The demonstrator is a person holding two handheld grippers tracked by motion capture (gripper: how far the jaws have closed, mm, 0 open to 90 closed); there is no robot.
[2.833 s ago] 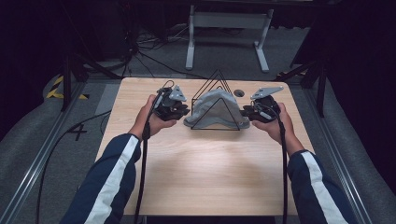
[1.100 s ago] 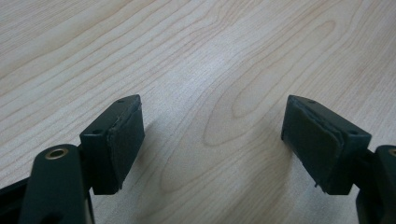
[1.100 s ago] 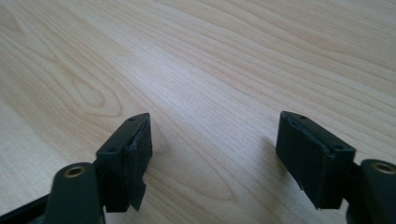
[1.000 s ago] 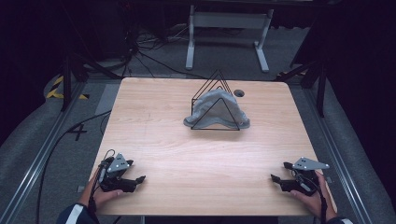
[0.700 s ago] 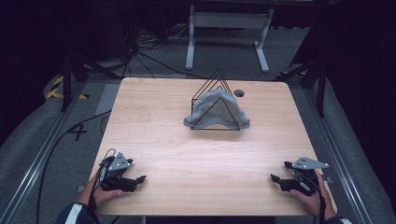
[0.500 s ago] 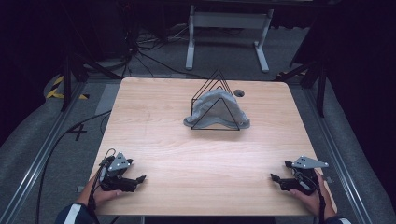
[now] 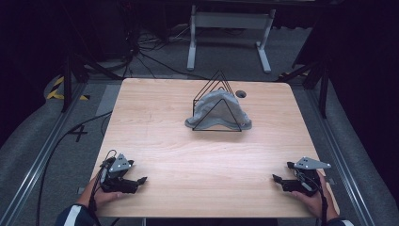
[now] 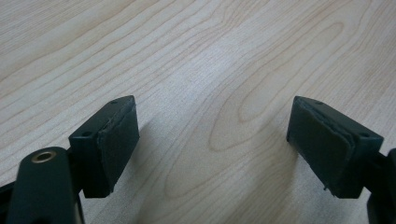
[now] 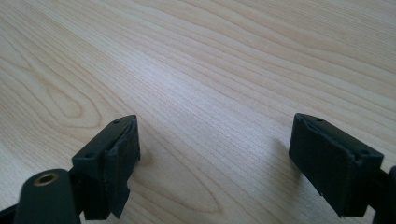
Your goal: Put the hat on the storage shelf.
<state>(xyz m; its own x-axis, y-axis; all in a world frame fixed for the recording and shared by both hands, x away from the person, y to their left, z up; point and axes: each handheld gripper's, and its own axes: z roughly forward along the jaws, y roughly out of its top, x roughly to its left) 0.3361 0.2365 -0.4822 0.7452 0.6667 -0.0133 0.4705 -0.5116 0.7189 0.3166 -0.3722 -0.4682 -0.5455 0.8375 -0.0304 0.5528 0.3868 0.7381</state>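
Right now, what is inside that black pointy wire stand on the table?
A grey cloth is draped through the black wire stand, hanging between its triangle frames with its edges spread on the table. Whatever lies beneath the cloth is covered, so I cannot tell.

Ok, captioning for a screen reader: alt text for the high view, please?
A grey cloth is draped over a black wire rack at the far middle of a wooden table. The left gripper and right gripper rest open at the near corners.
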